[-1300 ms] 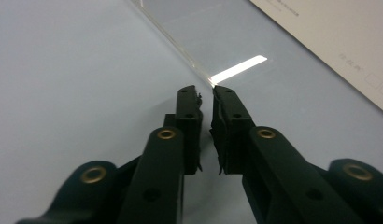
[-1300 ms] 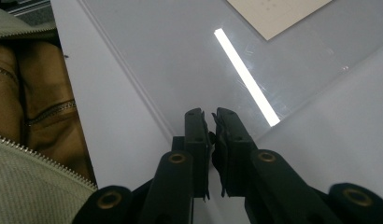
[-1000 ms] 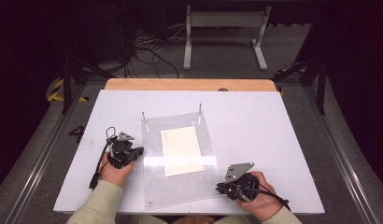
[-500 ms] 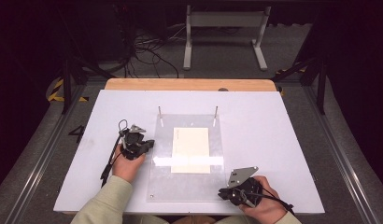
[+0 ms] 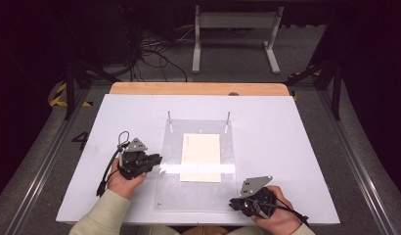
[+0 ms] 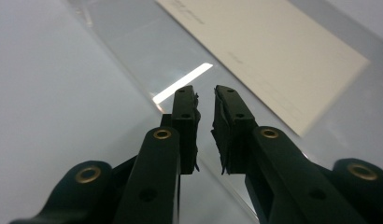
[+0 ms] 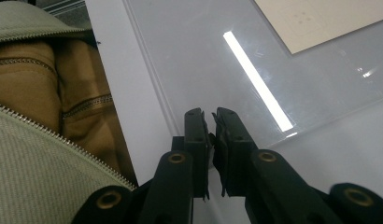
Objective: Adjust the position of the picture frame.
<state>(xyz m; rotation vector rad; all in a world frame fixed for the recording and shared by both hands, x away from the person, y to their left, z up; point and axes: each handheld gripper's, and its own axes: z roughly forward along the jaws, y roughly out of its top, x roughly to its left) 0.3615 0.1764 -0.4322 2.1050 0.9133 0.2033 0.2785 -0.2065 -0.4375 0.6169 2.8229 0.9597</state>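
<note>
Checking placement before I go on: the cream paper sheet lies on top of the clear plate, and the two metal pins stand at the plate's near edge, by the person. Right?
One thing is wrong: the two metal pins stand at the far edge of the clear plate, away from the person, as the high view shows. The cream paper sheet does lie on the plate.

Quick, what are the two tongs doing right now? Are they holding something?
Left tongs: nearly closed, a thin gap, at the clear sheet's left edge; holding nothing that I can tell.
Right tongs: nearly closed at the sheet's near corner; a grip cannot be told.
</note>
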